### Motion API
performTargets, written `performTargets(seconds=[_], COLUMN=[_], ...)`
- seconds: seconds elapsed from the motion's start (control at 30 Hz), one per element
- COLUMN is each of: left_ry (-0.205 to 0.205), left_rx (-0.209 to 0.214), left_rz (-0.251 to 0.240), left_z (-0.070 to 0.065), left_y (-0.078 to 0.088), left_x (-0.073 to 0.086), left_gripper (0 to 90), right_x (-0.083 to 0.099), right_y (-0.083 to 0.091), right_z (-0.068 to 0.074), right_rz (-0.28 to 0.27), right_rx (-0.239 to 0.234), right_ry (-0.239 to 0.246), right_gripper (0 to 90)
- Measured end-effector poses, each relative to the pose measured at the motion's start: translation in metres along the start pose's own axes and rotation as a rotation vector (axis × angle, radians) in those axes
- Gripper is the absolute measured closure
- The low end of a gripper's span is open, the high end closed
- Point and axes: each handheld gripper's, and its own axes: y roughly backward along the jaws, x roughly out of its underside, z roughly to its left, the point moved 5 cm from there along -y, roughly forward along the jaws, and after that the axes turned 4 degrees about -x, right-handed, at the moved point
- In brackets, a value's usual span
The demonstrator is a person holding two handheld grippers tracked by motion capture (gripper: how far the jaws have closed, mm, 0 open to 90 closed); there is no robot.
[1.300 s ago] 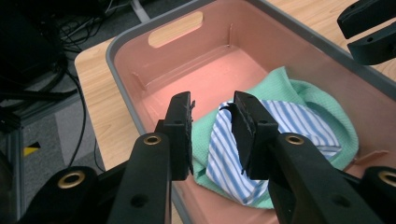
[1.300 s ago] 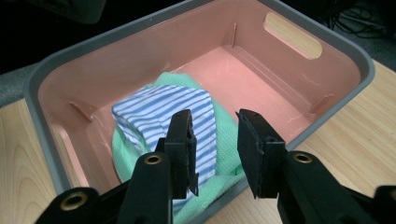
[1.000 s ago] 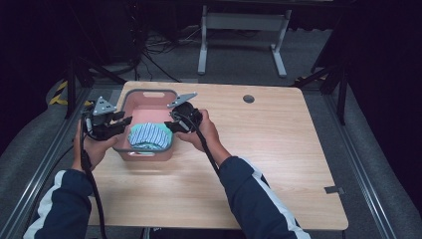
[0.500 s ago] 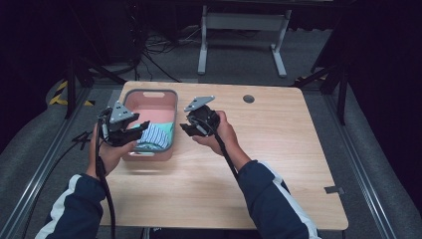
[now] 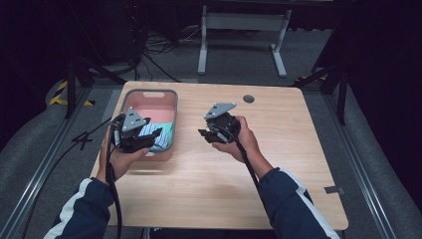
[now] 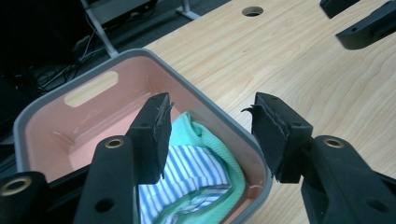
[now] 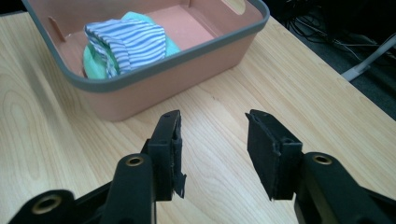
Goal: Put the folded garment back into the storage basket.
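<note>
A pink bin with a grey rim (image 5: 149, 94) stands at the table's left side. A folded blue-and-white striped cloth on green fabric (image 5: 161, 135) lies in its near end. My left gripper (image 5: 152, 138) hovers over the bin's near corner, open, its jaws having just been opening with nothing between them. In the left gripper view the left gripper (image 6: 210, 105) frames the bin rim (image 6: 233, 130) and the cloth (image 6: 196, 168). My right gripper (image 5: 205, 134) is right of the bin over bare wood, open and empty, also having just been opening. The right gripper view shows the right gripper (image 7: 212, 121), the bin wall (image 7: 187, 60) and the cloth (image 7: 126, 42).
The wooden table (image 5: 278, 189) stretches wide to the right and toward the person. A round cable hole (image 5: 249, 98) sits near its far edge. Dark floor, cables and a metal stand lie beyond the table.
Both hands have shifted right: the right gripper left the bin's side for open table, the left came over the bin's near corner. Both pairs of jaws stand wider. The cloth stays in the bin.
</note>
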Motion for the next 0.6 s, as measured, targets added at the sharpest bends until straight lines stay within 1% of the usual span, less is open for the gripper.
performTargets(seconds=[0.03, 0.07, 0.1, 0.17, 0.23, 0.27, 0.33, 0.37, 0.4, 0.43, 0.47, 0.57, 0.6], left_ry=[-0.007, -0.007, -0.010, -0.029, -0.031, -0.031, -0.047, -0.047, -0.060, -0.057, -0.063, -0.064, -0.077], left_rx=[0.009, 0.009, 0.013, 0.022, 0.035, 0.035, 0.044, 0.051, 0.053, 0.055, 0.063, 0.093, 0.099], left_rz=[0.002, 0.002, 0.003, 0.011, 0.012, 0.012, 0.014, 0.017, 0.017, 0.020, 0.021, 0.013, 0.017], left_z=[-0.002, -0.002, -0.004, -0.010, -0.015, -0.015, -0.019, -0.022, -0.023, -0.026, -0.028, -0.035, -0.038], left_y=[0.000, 0.000, -0.001, -0.002, -0.002, -0.002, -0.003, -0.003, -0.004, -0.004, -0.005, -0.007, -0.007], left_x=[0.001, 0.001, 0.001, 0.002, 0.003, 0.003, 0.004, 0.005, 0.006, 0.007, 0.007, 0.008, 0.008], left_gripper=[47.3, 47.2, 47.1, 46.9, 46.4, 46.1, 45.5, 45.2, 45.1, 44.9, 44.9, 44.0, 43.5], right_x=[0.003, 0.003, 0.007, 0.011, 0.015, 0.015, 0.020, 0.022, 0.024, 0.025, 0.027, 0.033, 0.035], right_y=[0.003, 0.003, 0.006, 0.009, 0.011, 0.011, 0.014, 0.015, 0.017, 0.018, 0.020, 0.023, 0.025], right_z=[0.000, 0.000, -0.001, -0.001, -0.001, -0.001, -0.002, -0.002, -0.002, -0.002, -0.003, -0.003, -0.004], right_rz=[0.003, 0.003, 0.007, 0.015, 0.023, 0.023, 0.029, 0.031, 0.033, 0.035, 0.038, 0.039, 0.043], right_rx=[-0.003, -0.003, 0.001, 0.001, 0.005, 0.005, 0.009, 0.012, 0.012, 0.013, 0.017, 0.019, 0.022], right_ry=[0.003, 0.003, 0.003, 0.008, 0.017, 0.017, 0.019, 0.020, 0.022, 0.020, 0.023, 0.021, 0.022], right_gripper=[54.3, 54.3, 53.5, 53.0, 52.5, 52.5, 51.9, 51.8, 51.6, 51.3, 50.9, 50.4, 50.0])
